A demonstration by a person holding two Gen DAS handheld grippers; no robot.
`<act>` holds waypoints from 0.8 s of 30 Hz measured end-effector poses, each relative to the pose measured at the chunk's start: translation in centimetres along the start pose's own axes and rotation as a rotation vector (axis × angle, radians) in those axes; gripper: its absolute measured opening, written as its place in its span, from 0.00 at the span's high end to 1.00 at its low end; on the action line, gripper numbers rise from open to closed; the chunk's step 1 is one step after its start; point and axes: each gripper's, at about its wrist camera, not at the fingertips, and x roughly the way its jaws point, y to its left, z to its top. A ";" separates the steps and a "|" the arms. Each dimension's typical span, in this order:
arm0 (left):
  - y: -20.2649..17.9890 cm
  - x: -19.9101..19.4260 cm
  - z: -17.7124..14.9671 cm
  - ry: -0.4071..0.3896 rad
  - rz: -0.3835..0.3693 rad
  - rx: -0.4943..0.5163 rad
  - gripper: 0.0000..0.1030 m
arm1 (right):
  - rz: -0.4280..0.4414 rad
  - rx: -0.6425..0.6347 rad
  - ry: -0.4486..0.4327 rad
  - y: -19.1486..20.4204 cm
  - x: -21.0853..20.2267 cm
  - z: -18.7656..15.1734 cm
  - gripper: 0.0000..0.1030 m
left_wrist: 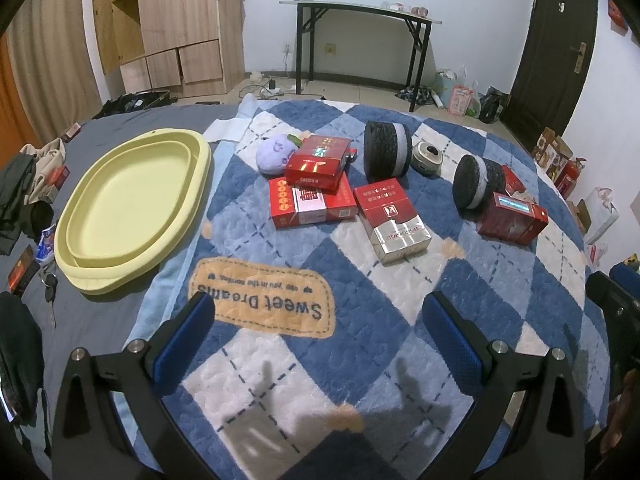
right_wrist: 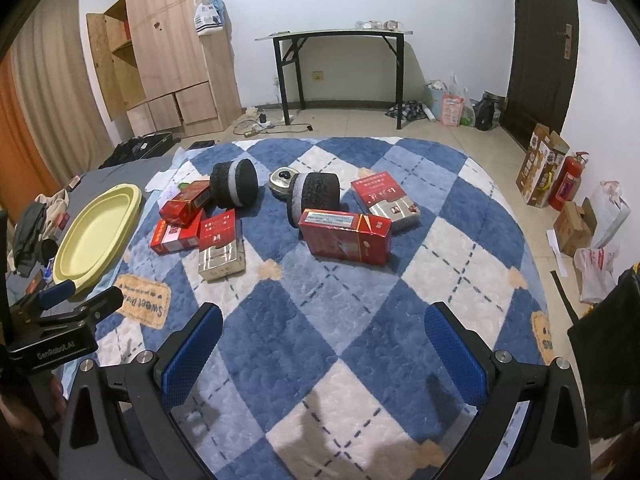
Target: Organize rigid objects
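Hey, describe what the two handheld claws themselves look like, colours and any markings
Both look alike: the left claw and right claw have matte black angular frames, silver round bolts at the joints, and textured blue pads lining each finger. White "GenRobot.AI" lettering marks the left claw's black body in the right wrist view. No cables are visible.

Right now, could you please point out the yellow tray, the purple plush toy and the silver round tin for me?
yellow tray [left_wrist: 120, 204]: left wrist view, on its bare inner floor.
purple plush toy [left_wrist: 272, 155]: left wrist view, on its rounded front.
silver round tin [right_wrist: 282, 181]: right wrist view, on its lid.
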 end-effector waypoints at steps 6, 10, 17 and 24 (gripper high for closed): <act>0.0 0.0 0.0 0.002 0.000 -0.001 0.00 | 0.001 0.001 0.001 0.0 -0.1 0.0 0.00; -0.1 0.1 -0.1 0.001 0.000 -0.001 0.00 | 0.000 0.001 0.003 -0.1 -0.1 0.0 0.00; -0.1 0.3 -0.3 0.008 0.003 0.000 0.00 | -0.002 0.000 0.004 -0.1 -0.1 0.0 0.00; -0.3 0.7 -1.0 0.030 0.007 0.015 0.00 | -0.001 0.000 0.004 0.0 -0.1 0.0 0.00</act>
